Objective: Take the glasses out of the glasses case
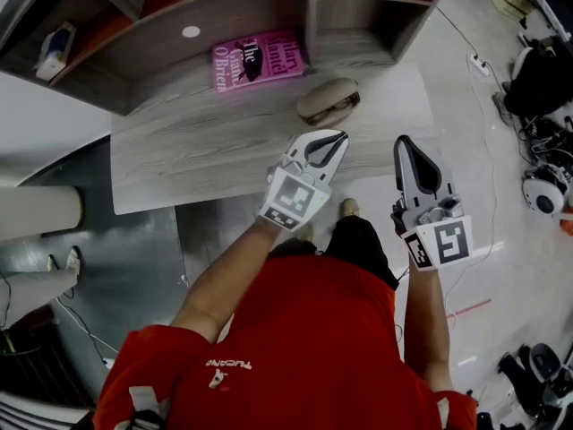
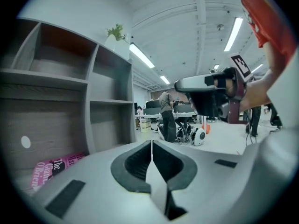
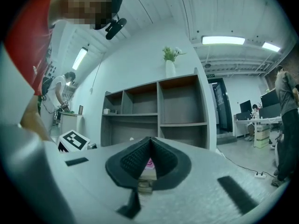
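Grey wood-grain table fills the head view below us, backed by a shelf unit of the same grey wood.

Our left gripper has its ribbed black pads pressed together at the tips, with nothing between them. In the left gripper view the seam between them runs straight up the middle. Our right gripper is also closed on nothing, its pads meeting at a point in the right gripper view. Both grippers hang in the air at the table's near edge, side by side and apart, with the left a little further forward. Each carries its marker cube just above our wrists.

Just ahead of the left tips, not touching them, the tan glasses case lies on the table. Its lid is down, as far as we can tell. Beyond it and to its left a pink book lies flat near the foot of the shelves.
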